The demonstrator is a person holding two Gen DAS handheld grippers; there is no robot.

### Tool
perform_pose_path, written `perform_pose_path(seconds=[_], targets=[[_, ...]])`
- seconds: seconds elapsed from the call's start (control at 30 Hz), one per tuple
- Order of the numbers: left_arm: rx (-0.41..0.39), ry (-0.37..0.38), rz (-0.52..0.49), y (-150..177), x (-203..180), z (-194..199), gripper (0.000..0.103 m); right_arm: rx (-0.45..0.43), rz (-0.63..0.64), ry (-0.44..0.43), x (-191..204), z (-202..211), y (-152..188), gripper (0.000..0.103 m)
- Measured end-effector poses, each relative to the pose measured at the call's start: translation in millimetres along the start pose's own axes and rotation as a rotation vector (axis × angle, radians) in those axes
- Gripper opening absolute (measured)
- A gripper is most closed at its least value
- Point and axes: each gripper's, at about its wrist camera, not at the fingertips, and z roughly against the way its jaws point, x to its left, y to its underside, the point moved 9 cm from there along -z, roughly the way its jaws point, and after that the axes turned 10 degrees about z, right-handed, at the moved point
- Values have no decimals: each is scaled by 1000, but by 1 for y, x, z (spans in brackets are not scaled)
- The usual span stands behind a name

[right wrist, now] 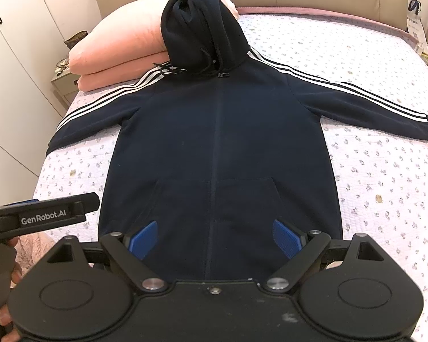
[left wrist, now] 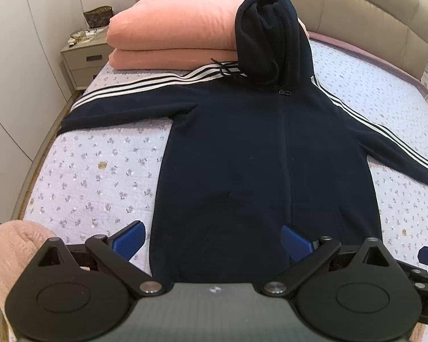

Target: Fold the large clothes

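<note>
Jaws of both grippers stand wide apart, gripping nothing. Left gripper (left wrist: pixel 212 239) and right gripper (right wrist: pixel 215 238) hover side by side at the hem end of the hoodie (right wrist: pixel 219 148). Hoodie lies flat, zip side up, on the bed (right wrist: pixel 385 171); long axis runs straight away from the jaws, hem nearest, hood (right wrist: pixel 197 28) farthest, propped against the pink pillows (right wrist: pixel 119 57). Sleeves spread to either side, well apart from both grippers. Left sleeve (left wrist: pixel 122 105) nearer the left gripper, right sleeve (right wrist: pixel 365 105) nearer the right; likely folded inward first.
</note>
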Motion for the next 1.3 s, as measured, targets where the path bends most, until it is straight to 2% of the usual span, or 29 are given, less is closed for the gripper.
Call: perform_pose_path(seconds=[0.87, 1.3], targets=[[26, -1, 23, -1, 9, -16, 103, 20, -2, 4, 1, -12, 1, 103], [72, 0, 94, -15, 36, -55, 103, 76, 7, 9, 7, -38, -7, 103]])
